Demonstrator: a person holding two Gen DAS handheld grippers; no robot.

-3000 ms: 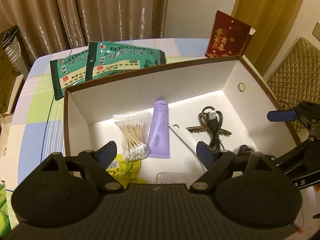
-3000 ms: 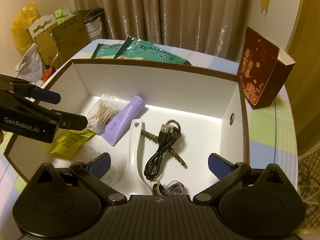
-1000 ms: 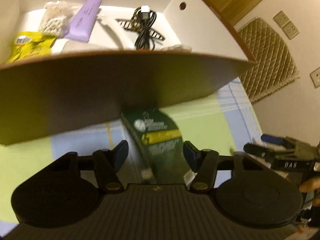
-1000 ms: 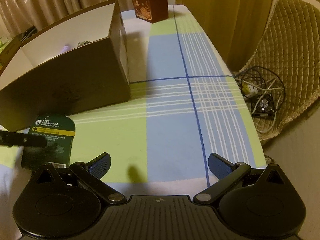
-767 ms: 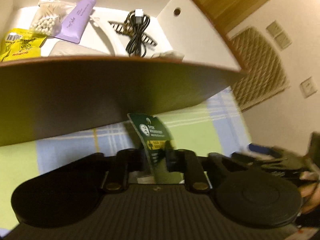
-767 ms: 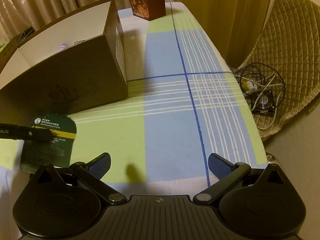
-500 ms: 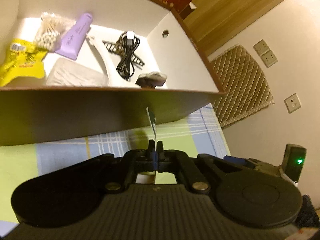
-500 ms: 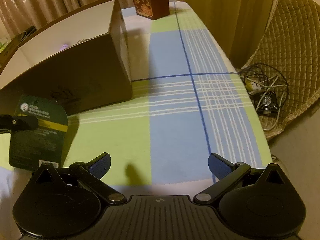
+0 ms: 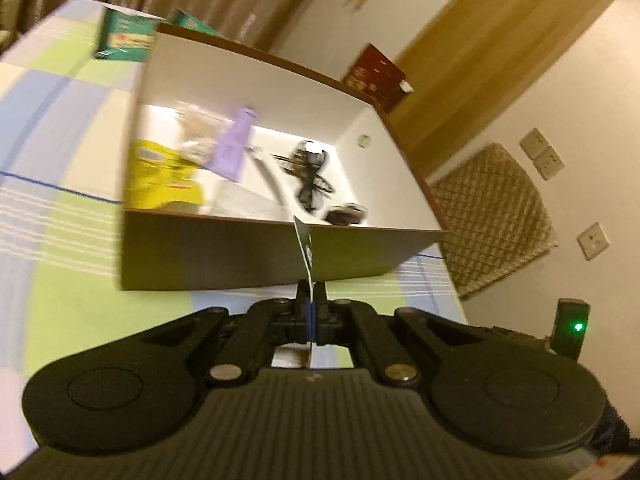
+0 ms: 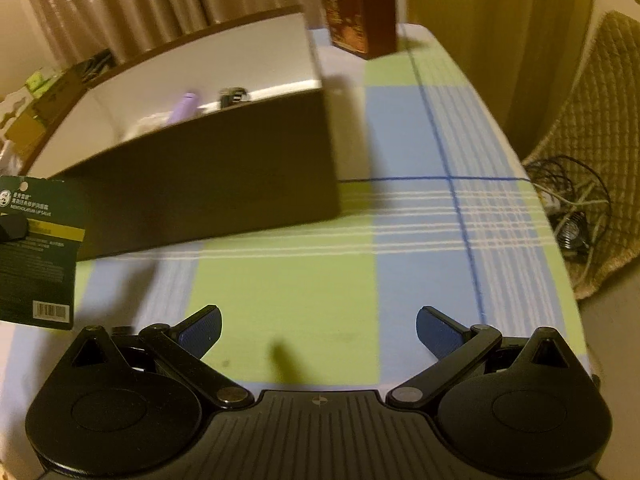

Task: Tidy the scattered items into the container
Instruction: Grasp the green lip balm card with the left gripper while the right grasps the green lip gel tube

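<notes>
Fingers point(image 9: 310, 300) edge-on around card point(image 10: 38, 256)

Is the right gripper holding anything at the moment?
No, the right gripper has its jaws wide apart over the bare tablecloth, with nothing between them.

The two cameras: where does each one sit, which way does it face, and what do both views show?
Left wrist: sits on the left gripper, faces down into the box; its own fingers, shut on a card.
Right wrist: sits on the right gripper, faces the tablecloth beside the box; its own fingers, open and empty.
Shared: box, card, tube, red carton.
</notes>
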